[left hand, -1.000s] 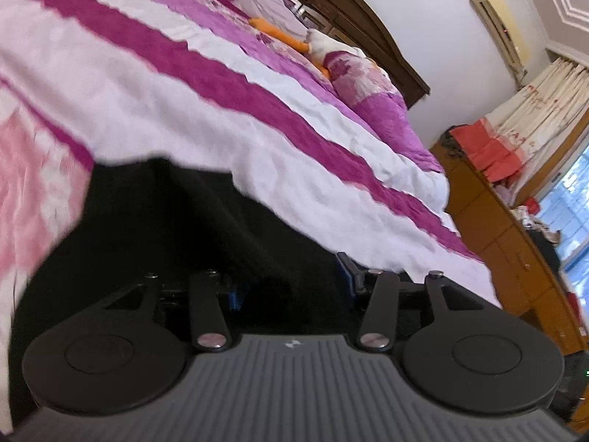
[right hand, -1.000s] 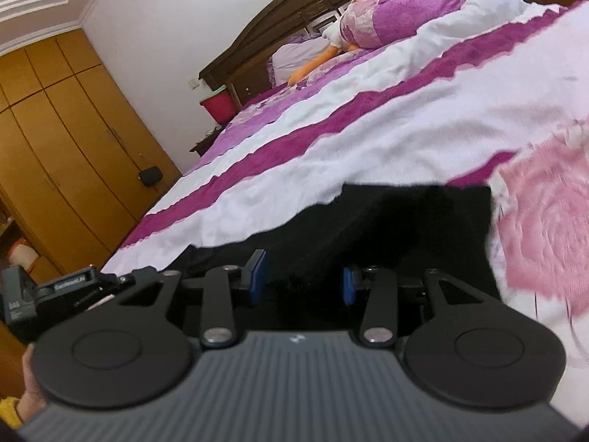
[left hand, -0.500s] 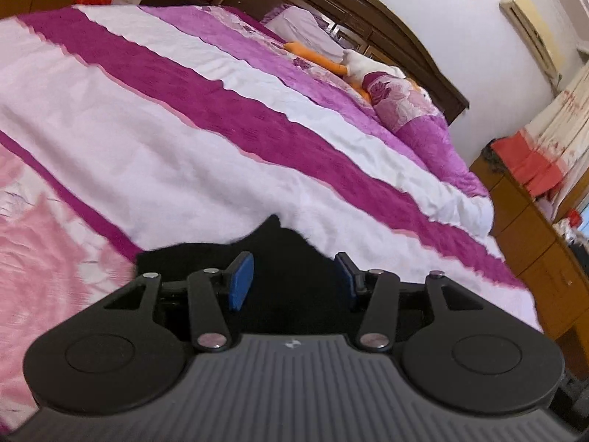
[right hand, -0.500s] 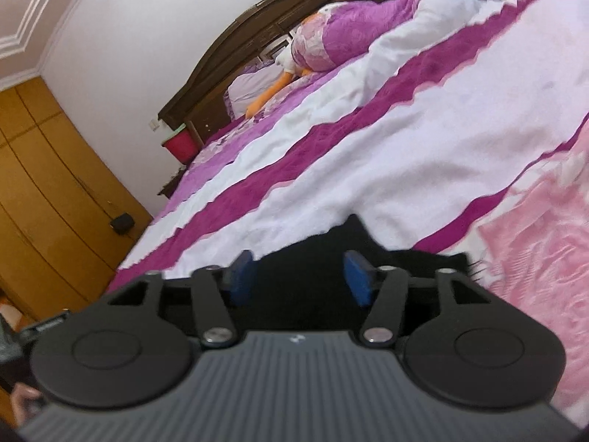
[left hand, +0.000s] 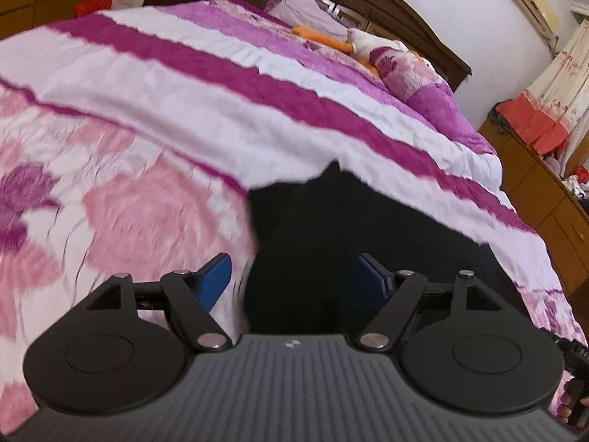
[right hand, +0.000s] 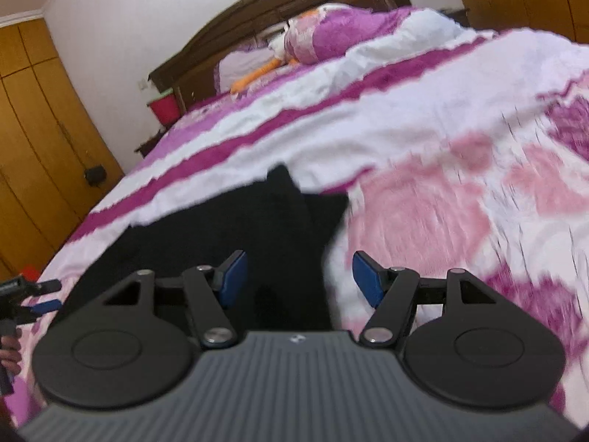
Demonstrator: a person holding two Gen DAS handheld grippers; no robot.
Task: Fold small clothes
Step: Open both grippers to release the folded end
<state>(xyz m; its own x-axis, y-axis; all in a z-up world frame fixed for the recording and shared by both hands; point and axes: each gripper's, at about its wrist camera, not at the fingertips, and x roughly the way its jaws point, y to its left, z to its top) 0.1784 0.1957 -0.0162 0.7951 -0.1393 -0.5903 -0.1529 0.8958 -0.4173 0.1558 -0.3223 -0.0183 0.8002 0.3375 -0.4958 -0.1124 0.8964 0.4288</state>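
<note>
A small black garment lies on the pink and purple bedspread. In the left wrist view its left edge runs between the blue pads of my left gripper, which is open and holds nothing. In the right wrist view the same black garment lies with its right edge between the pads of my right gripper, also open and empty. A pointed corner of the cloth sticks up at the far side. The left gripper shows at the far left edge of the right wrist view.
The bed runs back to a dark wooden headboard with pillows and an orange and white plush toy. Wooden wardrobes stand on one side. A wooden dresser with clothes on it stands on the other.
Both grippers have opened and pulled back from the black garment, which now lies on the bed. Both cameras have swung outwards, so each garment edge sits between the pads.
</note>
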